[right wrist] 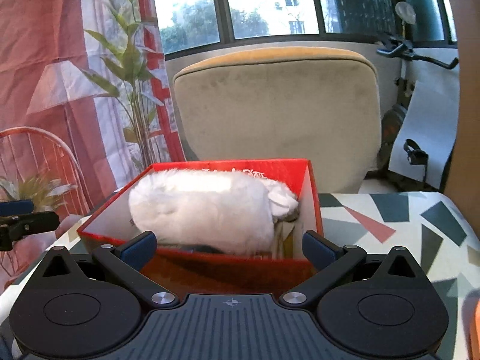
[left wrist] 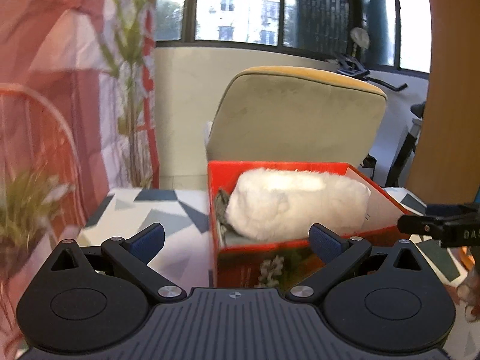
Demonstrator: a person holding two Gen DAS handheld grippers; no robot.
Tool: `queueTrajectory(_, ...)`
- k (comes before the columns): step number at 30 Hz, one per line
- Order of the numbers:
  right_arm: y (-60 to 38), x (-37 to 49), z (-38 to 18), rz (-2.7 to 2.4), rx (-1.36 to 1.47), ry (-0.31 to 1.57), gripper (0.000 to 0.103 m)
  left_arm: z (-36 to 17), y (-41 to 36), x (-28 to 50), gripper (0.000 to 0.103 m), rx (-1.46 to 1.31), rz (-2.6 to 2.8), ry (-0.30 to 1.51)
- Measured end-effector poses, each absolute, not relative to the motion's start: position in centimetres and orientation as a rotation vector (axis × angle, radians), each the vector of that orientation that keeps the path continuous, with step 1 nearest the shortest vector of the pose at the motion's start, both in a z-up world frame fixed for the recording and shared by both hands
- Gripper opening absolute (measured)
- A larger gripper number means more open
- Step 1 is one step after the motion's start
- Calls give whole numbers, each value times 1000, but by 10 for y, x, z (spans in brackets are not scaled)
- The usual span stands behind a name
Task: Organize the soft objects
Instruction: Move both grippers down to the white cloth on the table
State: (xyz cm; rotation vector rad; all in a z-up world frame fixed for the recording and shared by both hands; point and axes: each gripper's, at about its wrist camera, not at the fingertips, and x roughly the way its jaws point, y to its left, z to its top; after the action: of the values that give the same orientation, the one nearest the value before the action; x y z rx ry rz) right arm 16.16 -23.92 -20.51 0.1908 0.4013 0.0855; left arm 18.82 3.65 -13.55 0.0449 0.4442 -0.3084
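Left wrist view: jaws of the left gripper [left wrist: 237, 235] are standing spread and empty, facing the red box [left wrist: 240, 258] on the patterned tabletop [left wrist: 144, 210]; the white plush bundle [left wrist: 297, 205] is lying inside it.

Right wrist view: jaws of the right gripper [right wrist: 229, 247] are likewise gaping, holding nothing, before the same box [right wrist: 228, 267]. The bundle [right wrist: 204, 207] is bulging above the rim, so any further tucking should probably press downward evenly.

The left black plastic tongs [left wrist: 237, 235] and right black plastic tongs [right wrist: 229, 247] share blue ribbed pads [left wrist: 149, 238], silver pivot screws [left wrist: 168, 291], ridged grey bases and round black hubs.
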Motion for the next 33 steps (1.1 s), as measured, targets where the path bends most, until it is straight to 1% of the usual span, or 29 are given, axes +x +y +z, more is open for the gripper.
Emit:
queueTrajectory(12,-221,123,-226,82,172,383,102,-162,43,180,103,11,-292,496)
queueTrajectory(20,-211,118,-249,88,138,429,101,-189,50,174,103,-12,-272,554)
queueTrajectory(33,-215,119,-273,89,191,483,101,-201,48,175,103,-19,-279,587)
